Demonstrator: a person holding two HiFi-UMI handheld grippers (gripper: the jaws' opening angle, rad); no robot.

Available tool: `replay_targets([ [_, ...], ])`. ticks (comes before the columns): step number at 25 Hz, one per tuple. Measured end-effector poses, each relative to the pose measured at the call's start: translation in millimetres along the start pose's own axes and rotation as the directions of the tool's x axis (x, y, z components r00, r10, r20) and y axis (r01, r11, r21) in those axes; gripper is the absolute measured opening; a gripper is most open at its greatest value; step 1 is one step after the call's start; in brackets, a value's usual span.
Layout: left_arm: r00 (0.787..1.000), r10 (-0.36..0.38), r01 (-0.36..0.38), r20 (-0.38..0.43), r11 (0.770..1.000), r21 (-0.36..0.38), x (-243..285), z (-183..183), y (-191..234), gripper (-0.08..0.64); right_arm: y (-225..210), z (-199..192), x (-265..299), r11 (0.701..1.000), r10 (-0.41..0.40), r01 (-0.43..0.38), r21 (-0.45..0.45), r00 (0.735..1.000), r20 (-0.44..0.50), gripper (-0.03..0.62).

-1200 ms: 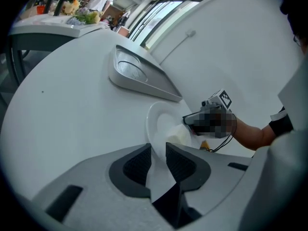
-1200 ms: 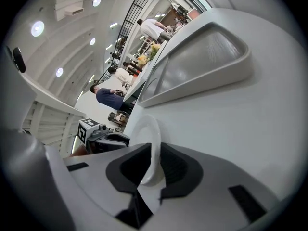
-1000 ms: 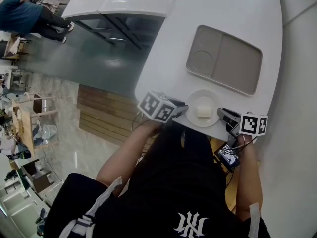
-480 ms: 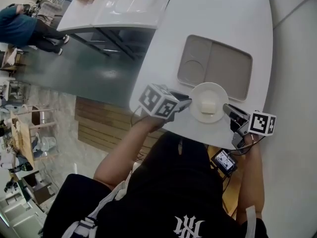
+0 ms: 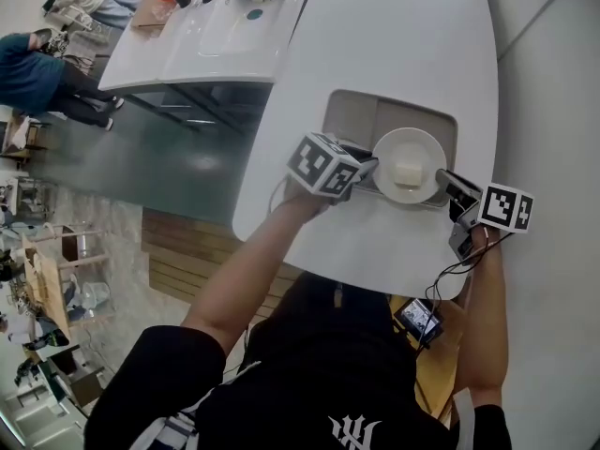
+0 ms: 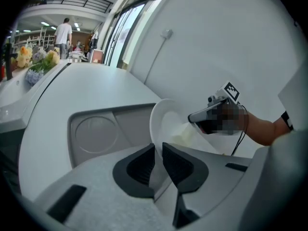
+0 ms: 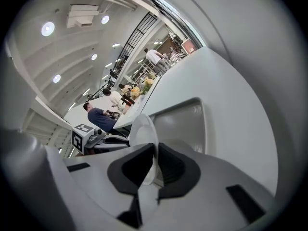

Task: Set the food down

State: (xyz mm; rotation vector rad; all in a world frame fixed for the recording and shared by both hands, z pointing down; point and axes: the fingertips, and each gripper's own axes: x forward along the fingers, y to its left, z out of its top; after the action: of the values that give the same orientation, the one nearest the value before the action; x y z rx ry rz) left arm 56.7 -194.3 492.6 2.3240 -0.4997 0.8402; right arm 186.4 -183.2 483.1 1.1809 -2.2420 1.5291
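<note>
Left tool (image 5: pixel 368 169) and right tool (image 5: pixel 443 179) point toward each other, jaws clamped nearly together.

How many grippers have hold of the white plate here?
2. The left gripper is shut on the left rim of the plate; the right gripper is shut on its right rim, over the tray. Neither is hidden.

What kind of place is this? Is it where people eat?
Probably a cafeteria or food hall. A compartment tray sits on a white table, a plate with food is over it, and people are by other tables.
</note>
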Motion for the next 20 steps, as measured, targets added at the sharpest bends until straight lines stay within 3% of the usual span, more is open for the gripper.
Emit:
replay_targets([
  [9,0.996,0.044,-0.041,-0.074,0.998,0.037,33.0,21.8,32.5,0.046,-33.9,27.3,22.6,0.998,-0.059,0.059,-0.005,0.998,-0.037,0.026],
  [20,0.970,0.145,-0.106,-0.194,0.975,0.197,46.9,18.1,41.4,0.055,-52.9,25.9,40.6,0.960,-0.218,0.195,-0.200,0.971,-0.099,0.052],
])
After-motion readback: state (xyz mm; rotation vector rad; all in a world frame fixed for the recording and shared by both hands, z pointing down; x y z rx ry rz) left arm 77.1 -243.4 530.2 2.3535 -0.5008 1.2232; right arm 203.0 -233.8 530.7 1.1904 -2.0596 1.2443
